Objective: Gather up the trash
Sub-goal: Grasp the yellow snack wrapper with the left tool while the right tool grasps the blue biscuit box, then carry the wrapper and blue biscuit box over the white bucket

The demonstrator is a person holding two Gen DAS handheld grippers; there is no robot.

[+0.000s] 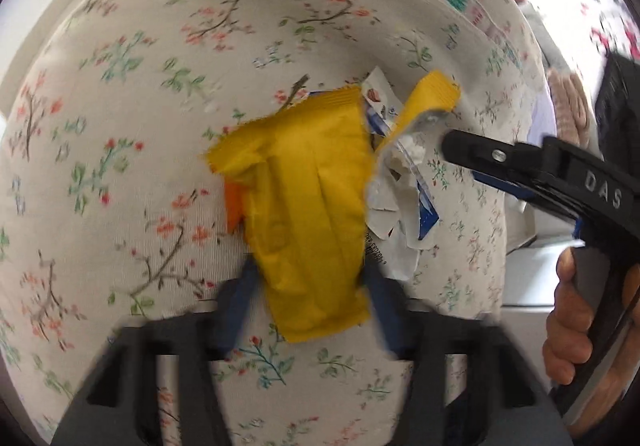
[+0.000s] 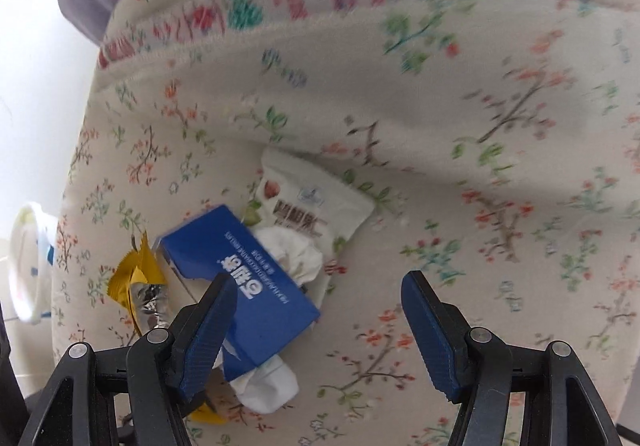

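Trash lies heaped on a floral fabric cushion (image 1: 160, 94): a crinkled yellow wrapper (image 1: 308, 206), a glossy blue carton (image 2: 244, 282), crumpled white tissue (image 2: 296, 254) and a white snack packet (image 2: 308, 202) just beyond the carton. The left gripper (image 1: 308, 286) has its blue ribbed fingers closed against the yellow wrapper's sides. The right gripper (image 2: 320, 310) is spread wide, one finger over the carton's near edge, holding nothing.
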